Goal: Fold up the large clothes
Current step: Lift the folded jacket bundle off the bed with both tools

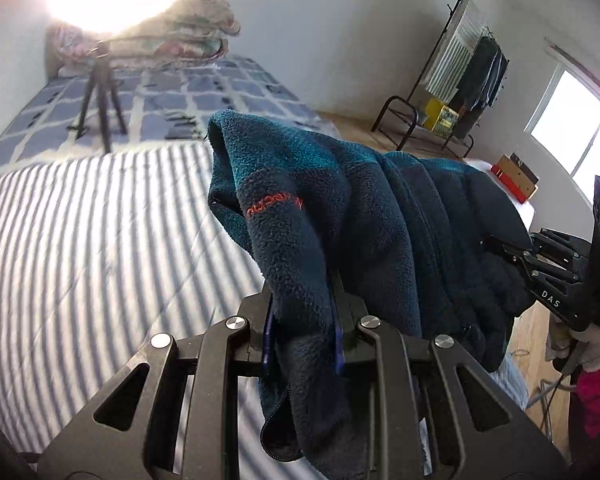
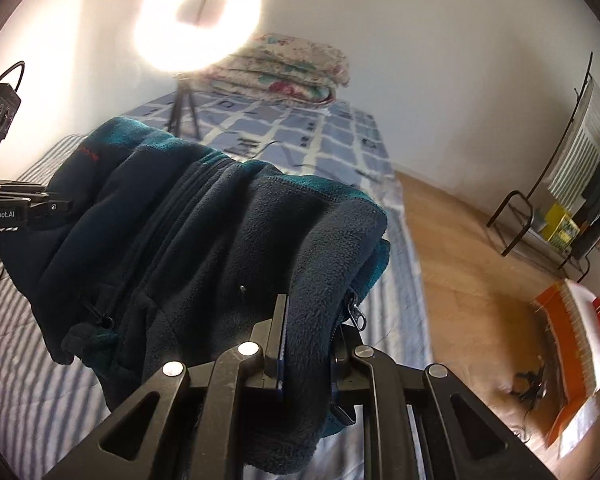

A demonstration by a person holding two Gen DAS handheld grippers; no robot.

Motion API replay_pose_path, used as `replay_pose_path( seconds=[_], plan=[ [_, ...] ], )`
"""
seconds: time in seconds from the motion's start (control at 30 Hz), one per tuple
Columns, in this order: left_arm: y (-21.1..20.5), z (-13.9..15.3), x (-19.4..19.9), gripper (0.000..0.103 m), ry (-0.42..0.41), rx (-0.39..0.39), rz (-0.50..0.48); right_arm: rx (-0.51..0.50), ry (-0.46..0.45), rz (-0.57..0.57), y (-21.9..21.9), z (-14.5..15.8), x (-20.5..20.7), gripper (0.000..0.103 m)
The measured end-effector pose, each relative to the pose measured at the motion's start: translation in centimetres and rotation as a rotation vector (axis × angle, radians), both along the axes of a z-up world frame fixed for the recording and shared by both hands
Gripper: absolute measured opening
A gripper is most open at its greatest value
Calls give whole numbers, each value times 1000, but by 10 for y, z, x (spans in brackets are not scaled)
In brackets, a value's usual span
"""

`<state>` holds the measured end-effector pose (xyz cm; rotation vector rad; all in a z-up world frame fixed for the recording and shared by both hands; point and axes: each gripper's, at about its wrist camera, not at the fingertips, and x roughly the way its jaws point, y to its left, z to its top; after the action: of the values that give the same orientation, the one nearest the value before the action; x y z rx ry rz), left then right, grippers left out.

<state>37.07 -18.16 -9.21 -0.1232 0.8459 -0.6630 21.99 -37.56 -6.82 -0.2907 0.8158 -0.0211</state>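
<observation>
**Inspector:** Where is the fleece jacket [image 1: 340, 208]?

**Assistant:** Slung between both tools above the striped bed [image 1: 100, 220], its long axis running gripper to gripper; the left gripper [image 1: 304, 320] pinches one end, the right gripper [image 2: 306, 344] the other; both angle downward, equally near; neither spread.

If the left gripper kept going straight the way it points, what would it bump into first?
Probably the striped bed sheet. The left gripper is shut on the dark blue fleece jacket, which would touch down first; depth is unclear.
</observation>
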Motion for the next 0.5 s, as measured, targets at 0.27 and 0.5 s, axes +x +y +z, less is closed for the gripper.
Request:
replay_pose_path(
  seconds=[0.27, 0.5],
  plan=[
    [-61, -13, 94, 20, -41, -21, -15, -66, -3, -36, -51, -2, 97, 12],
    [-113, -29, 160, 20, -43, -44, 4, -94, -4, -77, -92, -18, 166, 12]
  ],
)
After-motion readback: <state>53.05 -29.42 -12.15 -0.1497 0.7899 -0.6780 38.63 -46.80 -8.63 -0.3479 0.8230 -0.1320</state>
